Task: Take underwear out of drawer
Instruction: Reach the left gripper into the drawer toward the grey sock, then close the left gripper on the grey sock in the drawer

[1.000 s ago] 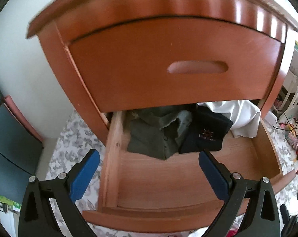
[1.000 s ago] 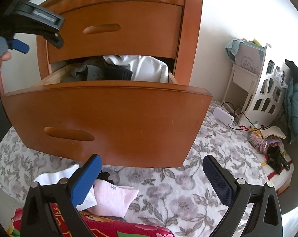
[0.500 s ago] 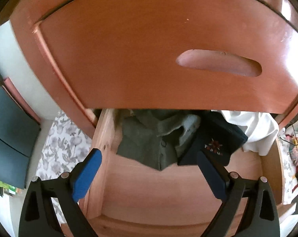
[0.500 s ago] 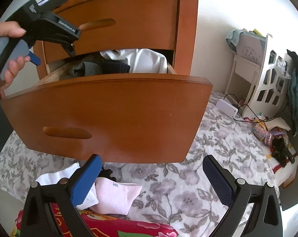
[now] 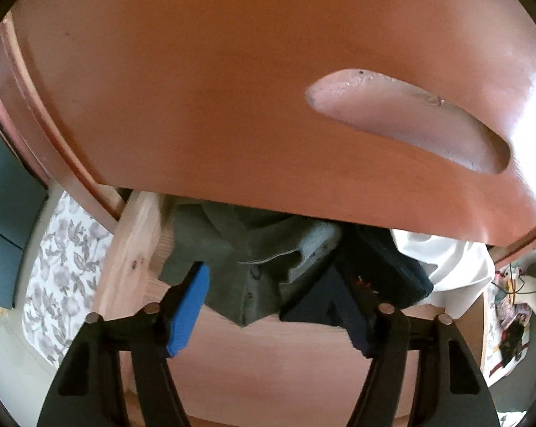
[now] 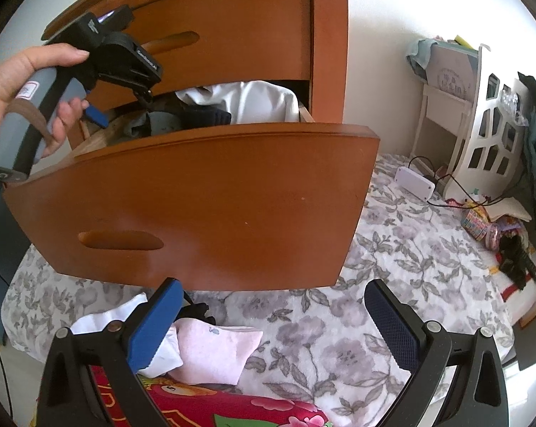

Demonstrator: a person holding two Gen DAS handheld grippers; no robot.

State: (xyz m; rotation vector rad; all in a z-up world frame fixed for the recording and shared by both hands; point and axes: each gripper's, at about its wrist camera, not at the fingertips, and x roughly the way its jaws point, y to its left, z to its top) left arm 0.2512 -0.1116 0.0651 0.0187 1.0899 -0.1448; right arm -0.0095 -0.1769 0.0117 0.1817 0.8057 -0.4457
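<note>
The lower drawer (image 6: 196,206) of a wooden chest stands pulled out. Inside lie a grey-green garment (image 5: 253,267), a navy one (image 5: 385,270) and a white cloth (image 5: 452,267). My left gripper (image 5: 268,284) reaches down into the drawer, under the upper drawer front (image 5: 232,89). Its jaws are closing, with the grey-green garment between them; the right pad sits at the navy garment's edge. The right wrist view shows a hand (image 6: 29,82) holding that gripper over the drawer. My right gripper (image 6: 271,284) hangs open and empty in front of the drawer.
Below the right gripper, a pink garment (image 6: 218,348) and a white one (image 6: 107,320) lie on the floral cover (image 6: 392,267), beside a red flowered cloth (image 6: 196,405). A white power strip (image 6: 413,181), cables and white furniture (image 6: 481,106) stand to the right.
The left gripper has sunk into the drawer toward the clothes, and its jaws have narrowed around the grey-green garment. The right gripper has barely moved.
</note>
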